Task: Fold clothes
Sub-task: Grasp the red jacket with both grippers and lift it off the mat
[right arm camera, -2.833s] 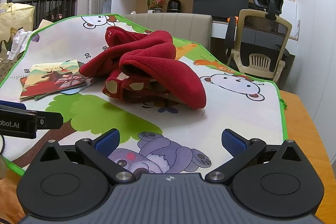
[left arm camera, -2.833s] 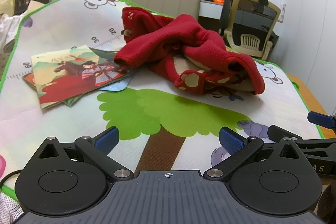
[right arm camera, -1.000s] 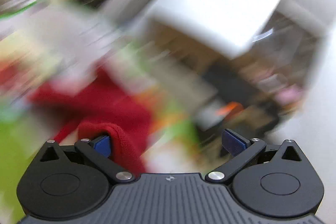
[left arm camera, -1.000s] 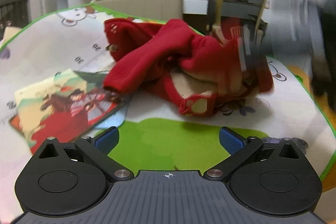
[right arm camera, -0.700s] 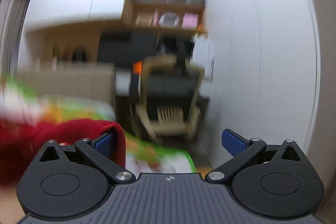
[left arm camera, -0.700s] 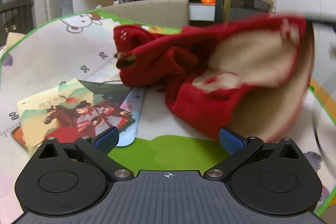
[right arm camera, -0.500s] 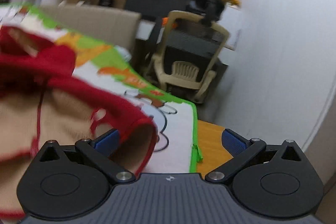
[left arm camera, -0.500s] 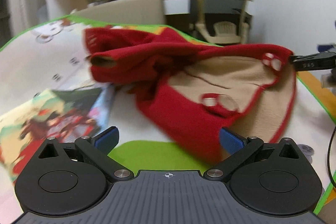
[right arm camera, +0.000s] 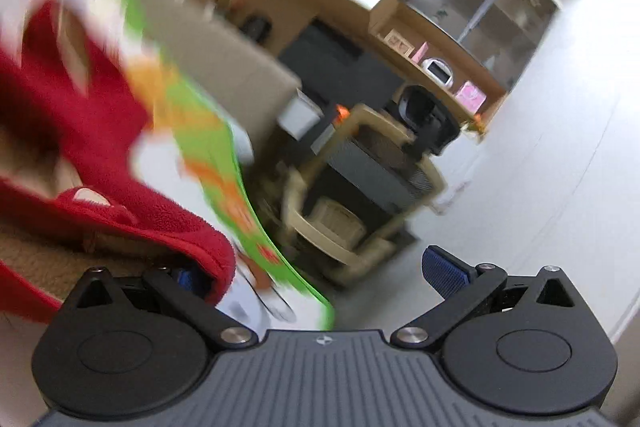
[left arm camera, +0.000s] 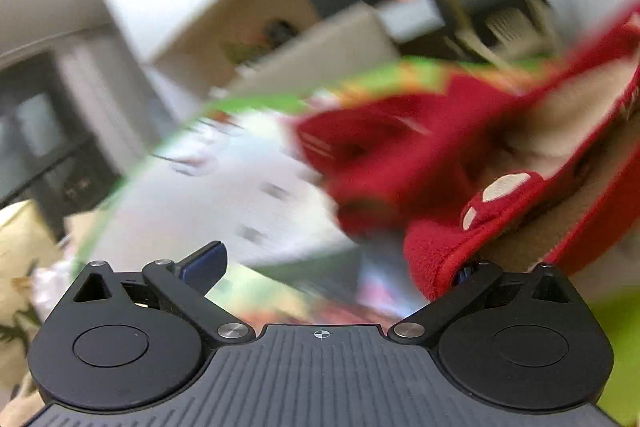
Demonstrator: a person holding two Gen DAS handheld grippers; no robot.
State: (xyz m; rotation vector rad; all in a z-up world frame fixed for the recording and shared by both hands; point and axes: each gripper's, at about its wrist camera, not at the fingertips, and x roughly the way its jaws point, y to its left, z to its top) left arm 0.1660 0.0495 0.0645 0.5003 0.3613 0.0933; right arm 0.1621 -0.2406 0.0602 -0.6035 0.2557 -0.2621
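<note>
Red fleece with a tan lining, the garment (left arm camera: 472,163) fills the right of the left wrist view and the left of the right wrist view, draped over one pad of each gripper. The left gripper (left arm camera: 336,263) and right gripper (right arm camera: 316,273) both stand wide apart. No writing is readable through the blur over the play mat (left arm camera: 192,187).

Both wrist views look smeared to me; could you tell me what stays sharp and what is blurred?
Left wrist view: the claw is sharp; the red garment and mat are streaked with motion blur. Right wrist view: the claw is crisp, the garment, mat and chair smeared.
</note>
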